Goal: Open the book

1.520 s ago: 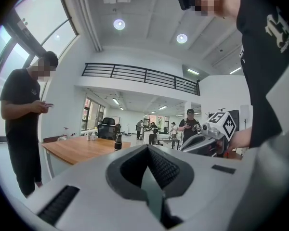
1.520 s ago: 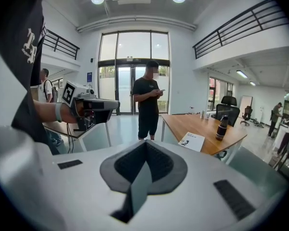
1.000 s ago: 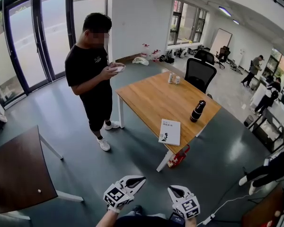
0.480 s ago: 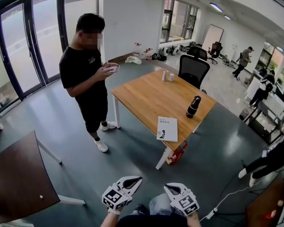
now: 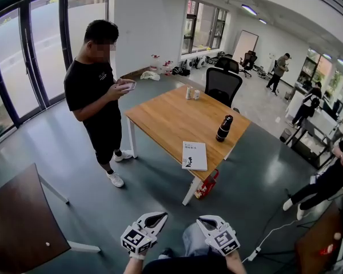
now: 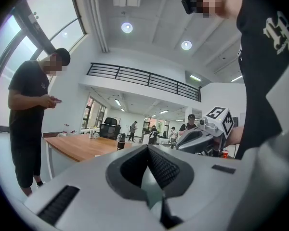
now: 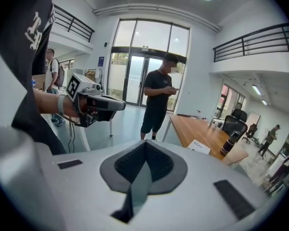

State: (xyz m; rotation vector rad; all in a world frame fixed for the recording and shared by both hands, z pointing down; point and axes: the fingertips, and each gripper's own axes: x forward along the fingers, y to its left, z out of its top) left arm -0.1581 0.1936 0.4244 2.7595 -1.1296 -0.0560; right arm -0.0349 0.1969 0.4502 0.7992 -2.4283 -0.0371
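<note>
Closed, white-covered book lies flat at the surface edge, 7 o'clock from the bottle. Left tool and right tool are both pressed together, empty.

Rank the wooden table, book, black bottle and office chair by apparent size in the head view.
1. wooden table, clearly largest.
2. office chair, though it stands farther from the camera.
3. book.
4. black bottle: slimmer than the book, smallest.

book white cvr, blk print | table lt wood | bottle blk | bag red | floor dk grey
</note>
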